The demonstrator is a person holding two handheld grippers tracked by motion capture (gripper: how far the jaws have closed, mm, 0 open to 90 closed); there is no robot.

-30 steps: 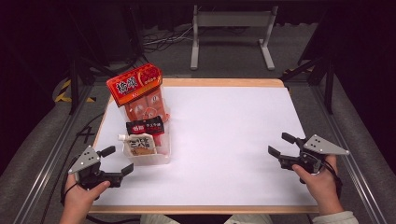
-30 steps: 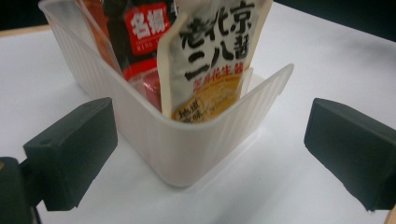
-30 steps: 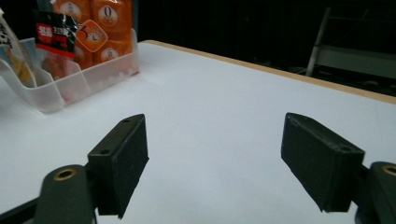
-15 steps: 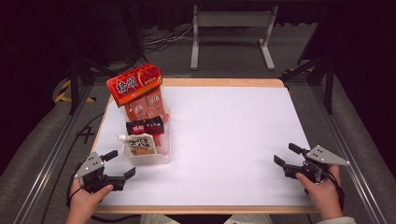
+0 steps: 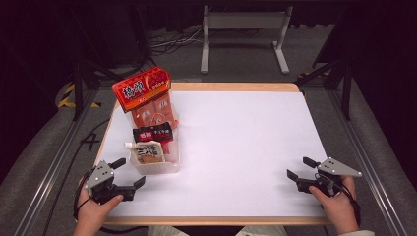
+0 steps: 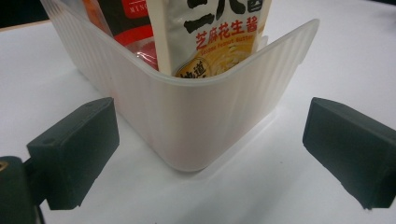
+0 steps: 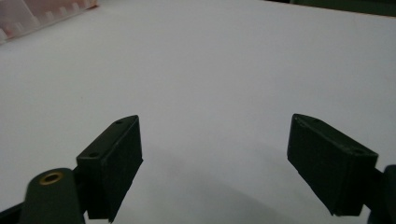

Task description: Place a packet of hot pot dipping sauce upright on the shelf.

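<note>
Plastic bin (image 5: 156, 166) w/ food packets sits near table's (image 5: 246, 147) front-left corner. Left gripper (image 5: 129, 173) is spread wide just beside its corner; right gripper (image 5: 298, 168) also gapes, holding nothing. Bin prob. light, thin-walled, flexy, so grab the rim.

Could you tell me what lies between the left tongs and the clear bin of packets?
Bare white table in the left gripper view: left tongs open before the clear bin.

On the white tabletop (image 5: 236, 147), a clear plastic bin (image 5: 156, 167) with snack packets (image 5: 147, 132) stands near the left claw (image 5: 129, 173), well apart from the right claw (image 5: 299, 168), both spread wide.
</note>
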